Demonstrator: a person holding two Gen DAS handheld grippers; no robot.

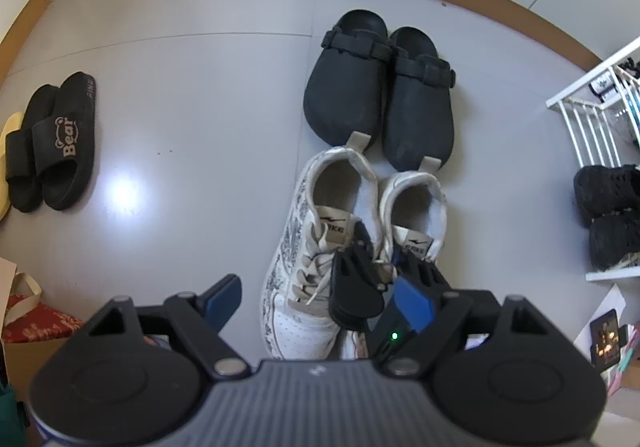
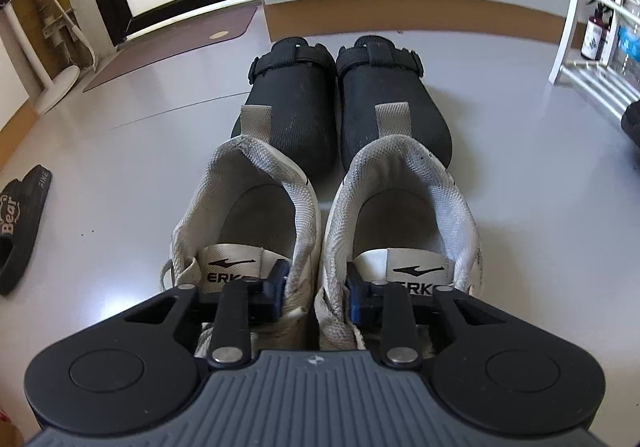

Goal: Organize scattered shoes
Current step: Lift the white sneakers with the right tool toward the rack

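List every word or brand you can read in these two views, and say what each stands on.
"Bear": strap of the black slide sandal.
"ERK", last letters hidden: tongue labels of both white sneakers.
Lettering on the slide's heel end and the bottle on the white rack: too small to read.

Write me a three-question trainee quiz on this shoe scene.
1. True or false: the black clogs stand side by side, just beyond the white sneakers.
2. Which word is printed on the black slide? A) Bear B) Wolf C) Fox
3. Fill in: the right gripper has one finger in each sneaker, pinching their ____ walls together.
Key: 1 true; 2 A; 3 inner.
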